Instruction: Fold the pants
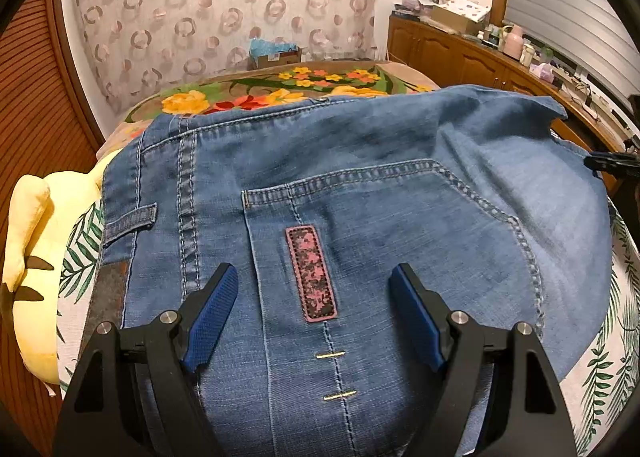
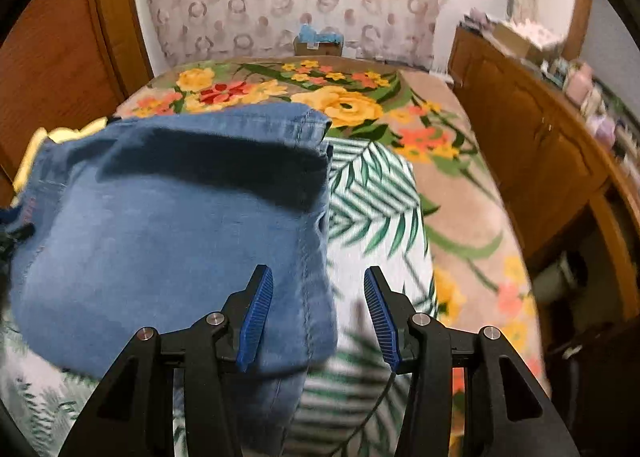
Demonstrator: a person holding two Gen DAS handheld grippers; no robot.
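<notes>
A: Jeans fill the middle of the left wrist view, back pocket up, on the leaf-print sheet. Left gripper hovers spread, pinching nothing.

B: Right gripper is spread too, empty, over the denim's edge at centre. The folded-over hem looks puffy; I'd guess it may spring open if nobody presses it.

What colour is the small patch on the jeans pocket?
Pink with a black speckled pattern; clearest in the left wrist view.
</notes>
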